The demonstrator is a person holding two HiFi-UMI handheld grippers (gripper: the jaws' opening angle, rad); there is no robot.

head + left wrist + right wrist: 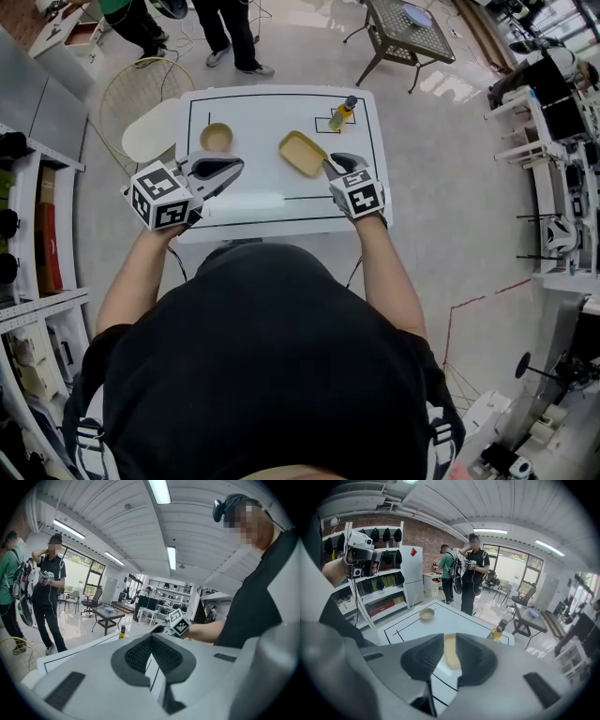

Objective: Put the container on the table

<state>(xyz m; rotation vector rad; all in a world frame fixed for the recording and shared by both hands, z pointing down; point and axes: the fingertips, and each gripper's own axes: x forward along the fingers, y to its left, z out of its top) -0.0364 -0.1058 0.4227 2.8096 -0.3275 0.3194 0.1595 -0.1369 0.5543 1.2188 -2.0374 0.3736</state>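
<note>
Yellow container (303,153) lies flat on white counter (272,117), between bowl (217,137) and bottle (343,112). Right claw (331,162) spread, empty, just beside container's near corner. Left claw (240,166) pressed together at tips, empty, near bowl.

On the table (272,112) the container (303,153) is found lying flat near the middle. The bowl (217,137) is set to its left, well apart. The bottle (343,112) is stood upright behind it and to the right, near the far edge. The left gripper (236,169) is held over the near left part, just before the bowl. The right gripper (330,163) is held by the container's near right corner. A side table (408,33) and two persons (230,33) are placed beyond the far edge, shelving (37,234) to the left
</note>
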